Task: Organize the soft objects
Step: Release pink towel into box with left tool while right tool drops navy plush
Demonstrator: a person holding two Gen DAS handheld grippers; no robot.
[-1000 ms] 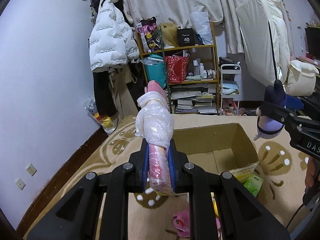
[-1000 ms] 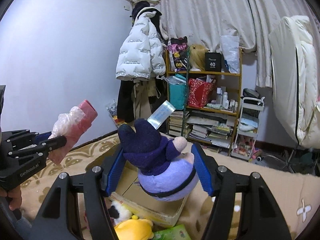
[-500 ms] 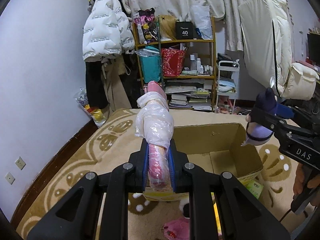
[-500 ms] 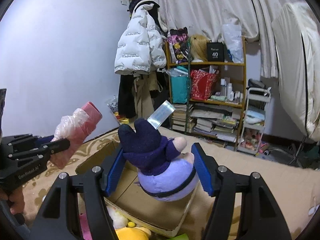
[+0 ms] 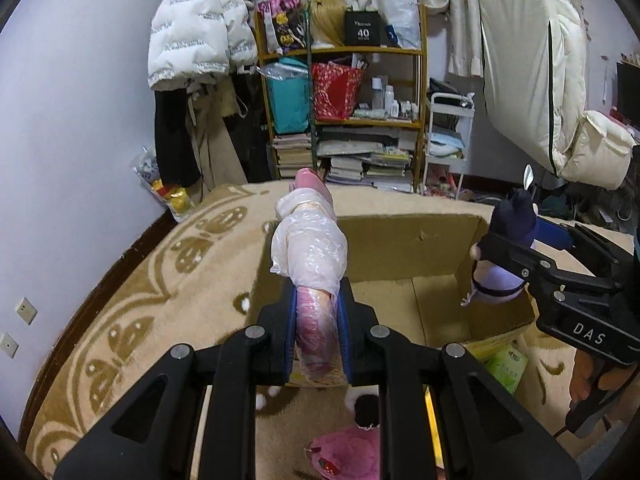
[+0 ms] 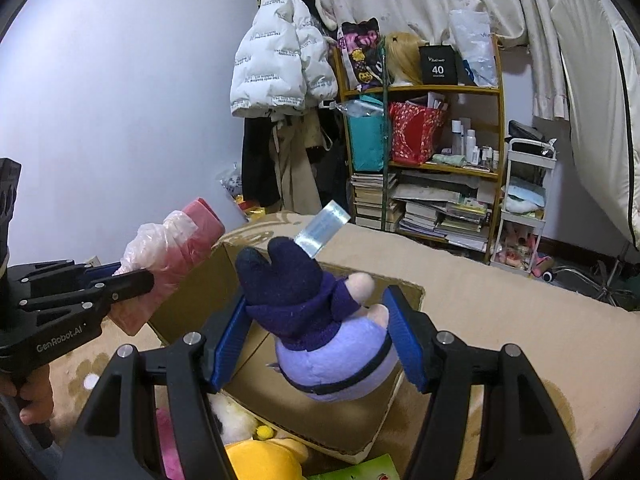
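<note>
Delivery step: my left gripper [image 5: 318, 328] clamps the pink wrapped roll [image 5: 312, 256], my right gripper [image 6: 316, 340] squeezes the purple plush [image 6: 324, 332]. Both hang over the cardboard box [image 5: 404, 240] (its floor looks bare), so next I lower each inside, toward 12 o'clock, and release.

Pink plush [image 5: 348, 454] cut off by bottom edge, partly behind left gripper's arms; yellow plush [image 6: 262, 460] cut at lower edge of right wrist view; cardboard box [image 5: 404, 240] floor partly hidden behind wrapped pink roll [image 5: 310, 248]; shelf [image 6: 444, 90] labels too small to read.
</note>
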